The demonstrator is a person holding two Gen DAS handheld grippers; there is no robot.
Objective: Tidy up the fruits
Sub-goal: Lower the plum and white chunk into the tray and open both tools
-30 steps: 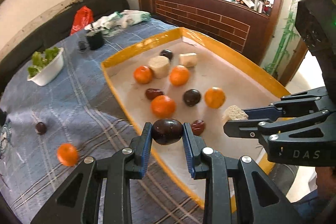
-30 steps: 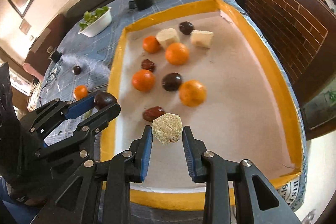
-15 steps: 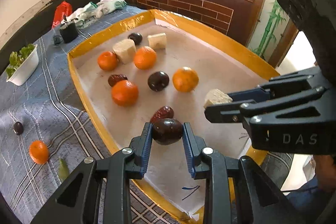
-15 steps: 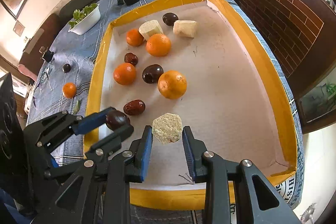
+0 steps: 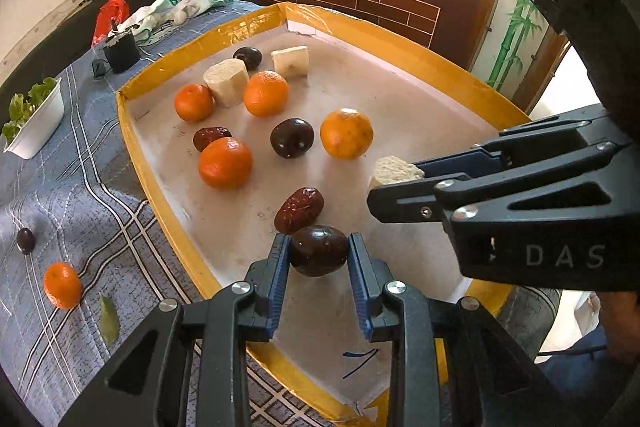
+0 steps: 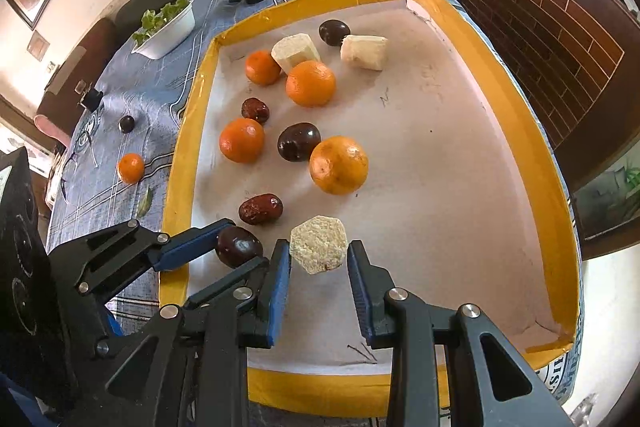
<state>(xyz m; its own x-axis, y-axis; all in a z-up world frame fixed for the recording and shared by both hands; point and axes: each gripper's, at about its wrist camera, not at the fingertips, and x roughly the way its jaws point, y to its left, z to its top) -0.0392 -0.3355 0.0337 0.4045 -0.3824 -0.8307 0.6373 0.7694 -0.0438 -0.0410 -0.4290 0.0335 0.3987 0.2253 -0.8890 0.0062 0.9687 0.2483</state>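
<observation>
**Desk:** What does each hand carry over the yellow-rimmed tray (image 5: 132, 143)?

**Photographer:** The left gripper (image 5: 319, 255) is clamped on a dark plum (image 5: 318, 250), pads pressed to both its sides, the fruit hanging just above the tray's near left corner, close to a red date (image 5: 299, 209). The right gripper (image 6: 319, 254) is closed on a pale, rough-cut hexagonal chunk (image 6: 318, 245), possibly sugarcane, held over the paper floor near the front edge.

**Desk:** Why hold them low and side by side?

**Photographer:** My reading: both are about to be set down. The nearer part of the tray floor is bare, so there is room, and both tools point steeply down at it. Gripping across the plum's widest part keeps a round, smooth fruit from slipping.

**Desk:** Is there a scheme to what already lies there?

**Photographer:** Loosely. Four oranges, two plums, two dates and two pale chunks lie mostly in the left and far part of the tray, kinds mixed, some touching. The right part is open.

**Desk:** What remains outside?

**Photographer:** On the blue checked cloth left of the tray, a small orange (image 5: 62, 285) and another dark plum (image 5: 25, 240), well apart from the tray. A white bowl of greens (image 5: 34, 123) sits farther back. I judge the job well along, not finished.
</observation>
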